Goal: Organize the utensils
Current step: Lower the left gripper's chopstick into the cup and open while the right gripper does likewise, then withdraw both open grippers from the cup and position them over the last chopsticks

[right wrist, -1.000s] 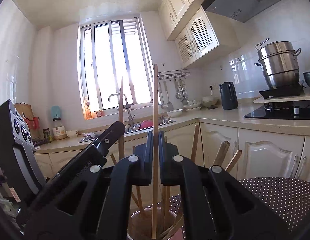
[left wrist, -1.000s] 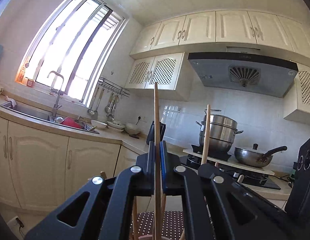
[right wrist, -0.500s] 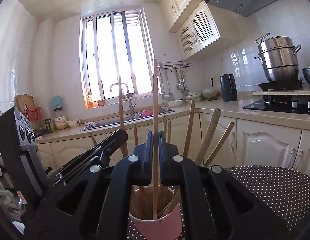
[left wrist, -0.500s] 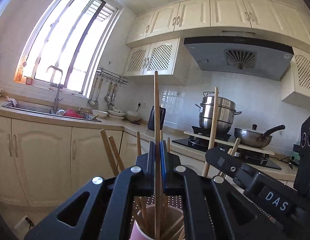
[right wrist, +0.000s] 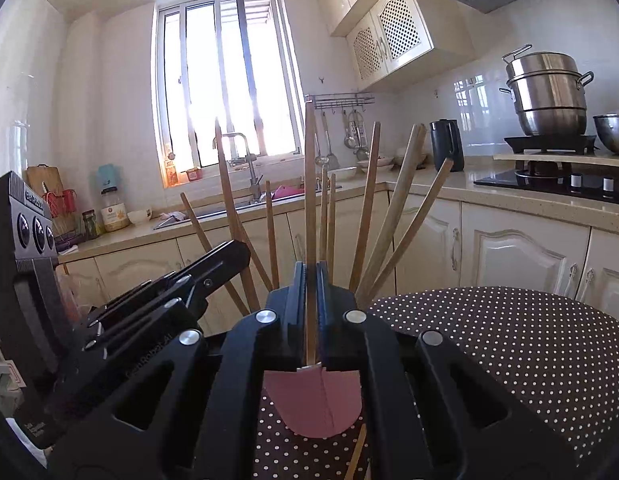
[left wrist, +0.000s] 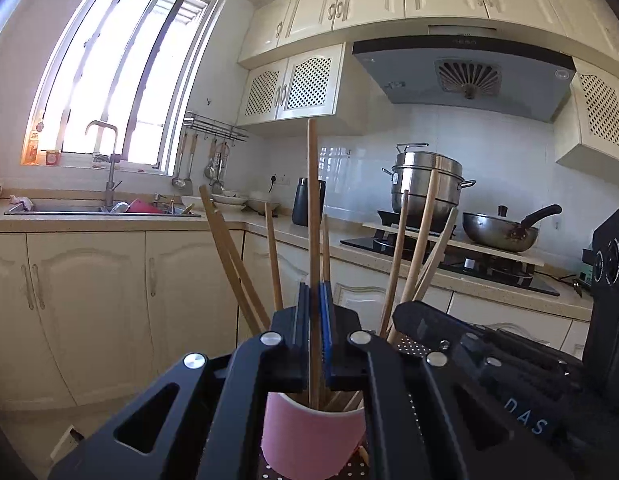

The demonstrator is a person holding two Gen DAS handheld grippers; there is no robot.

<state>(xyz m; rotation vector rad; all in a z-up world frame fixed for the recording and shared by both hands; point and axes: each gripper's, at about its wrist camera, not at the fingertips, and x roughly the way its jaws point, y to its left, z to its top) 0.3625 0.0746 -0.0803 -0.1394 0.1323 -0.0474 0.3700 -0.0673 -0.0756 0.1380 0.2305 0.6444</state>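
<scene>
Chopsticks (left wrist: 229,248) of pale wood stand fanned out in a pink cup (left wrist: 309,436), which rests on a brown cloth with white dots (right wrist: 509,352). One chopstick (left wrist: 312,240) is pinched upright between the closed fingers of the left gripper (left wrist: 314,320), its lower end seen inside the cup's rim. A second chopstick (right wrist: 309,200) is held the same way by the closed right gripper (right wrist: 310,300), over the cup; whether its tip is inside cannot be told. The step in hand is judged to be lowering and releasing. Each stick should be kept vertical and let go only once its tip is well below the rim. The sticks are slender, smooth and straight; the cup is matte and round.
</scene>
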